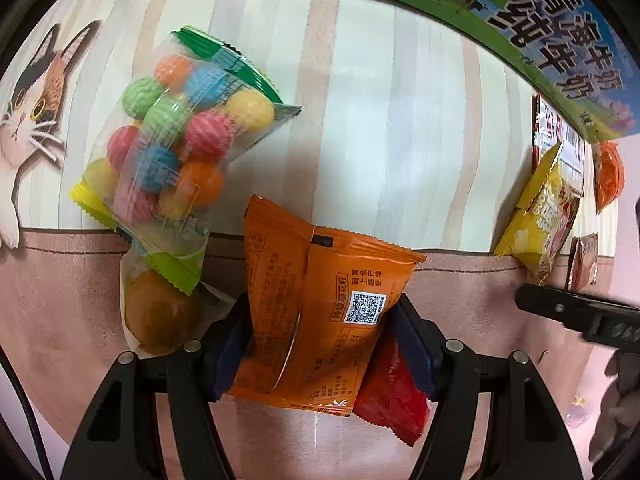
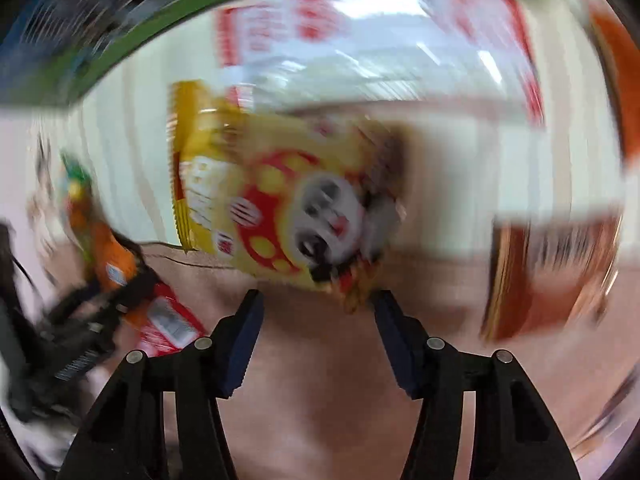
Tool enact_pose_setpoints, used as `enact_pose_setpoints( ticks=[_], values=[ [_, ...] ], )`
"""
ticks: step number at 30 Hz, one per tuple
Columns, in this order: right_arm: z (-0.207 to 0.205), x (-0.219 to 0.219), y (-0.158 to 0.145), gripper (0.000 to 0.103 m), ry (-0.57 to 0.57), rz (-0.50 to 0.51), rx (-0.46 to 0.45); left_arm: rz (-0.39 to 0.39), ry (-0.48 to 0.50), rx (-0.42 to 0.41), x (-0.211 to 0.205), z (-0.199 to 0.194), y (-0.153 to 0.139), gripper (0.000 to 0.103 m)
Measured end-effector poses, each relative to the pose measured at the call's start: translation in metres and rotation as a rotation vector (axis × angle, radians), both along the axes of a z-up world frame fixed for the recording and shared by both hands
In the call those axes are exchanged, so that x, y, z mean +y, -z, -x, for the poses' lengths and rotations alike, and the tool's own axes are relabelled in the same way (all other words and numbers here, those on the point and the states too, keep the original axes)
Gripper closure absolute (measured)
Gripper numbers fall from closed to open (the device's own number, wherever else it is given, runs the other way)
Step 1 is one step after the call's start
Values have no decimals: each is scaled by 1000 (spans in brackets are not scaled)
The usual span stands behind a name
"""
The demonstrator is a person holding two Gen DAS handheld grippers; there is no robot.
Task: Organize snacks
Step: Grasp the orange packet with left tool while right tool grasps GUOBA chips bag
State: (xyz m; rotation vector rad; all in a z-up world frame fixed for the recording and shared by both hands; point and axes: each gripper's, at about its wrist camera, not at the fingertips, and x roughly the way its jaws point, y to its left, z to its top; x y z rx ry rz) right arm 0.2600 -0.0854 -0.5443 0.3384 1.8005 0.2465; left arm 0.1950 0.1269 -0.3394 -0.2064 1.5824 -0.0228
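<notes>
My left gripper (image 1: 320, 312) is shut on an orange snack packet (image 1: 316, 300) with a QR code, its pads pressing both sides. A red packet (image 1: 394, 400) lies under its right side. A clear bag of coloured balls (image 1: 172, 140) and a wrapped round brown snack (image 1: 160, 312) lie to the left. My right gripper (image 2: 318, 308) is open and empty, just short of a yellow packet with a panda face (image 2: 280, 200). The right wrist view is motion-blurred. The yellow packet also shows at the right of the left wrist view (image 1: 540, 216).
A striped and pink cat-print mat (image 1: 360, 120) covers the surface. A green and blue milk carton box (image 1: 540, 28) stands at the back. A white and red packet (image 2: 380, 52), a brown packet (image 2: 552, 276) and an orange wrapper (image 1: 608, 176) lie nearby. The other gripper (image 1: 580, 316) shows at right.
</notes>
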Motion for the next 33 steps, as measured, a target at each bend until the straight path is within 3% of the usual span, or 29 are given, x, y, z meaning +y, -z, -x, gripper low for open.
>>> enact_pose_setpoints(
  ticks=[2,4,5,7,10,14,19,23,26,28,31,33],
  values=[
    [6,-7,-3,42,29,-22,-5,-17,30,1,-5,-1,1,36],
    [13,9,-21,39,-180,81,-141,-29,50,-1,-10,-3,3,36],
    [16,26,-35,35,-345,172,-245,-36,59,-2,-13,-2,3,36],
    [24,50,-48,19,-522,259,-345,-45,70,-5,-16,-2,4,36],
    [26,81,-56,18,-747,339,-458,-58,79,-8,-25,0,4,37],
    [19,114,-45,18,-927,380,-505,-64,82,-10,-31,4,5,37],
    [-2,174,-22,18,-1062,392,-479,-60,76,-16,-36,10,5,37],
    [-17,192,-3,21,-1067,374,-447,-66,85,-20,-39,16,5,37],
    [-36,188,-3,25,-942,327,-409,-64,91,-23,-38,20,4,37],
    [-50,172,-5,28,-782,272,-348,-59,92,-25,-38,22,3,37],
    [-67,135,5,28,-472,205,-159,-50,97,-24,-32,23,3,36],
    [-68,111,12,28,-308,152,-90,-47,102,-25,-30,24,3,35]
  ],
)
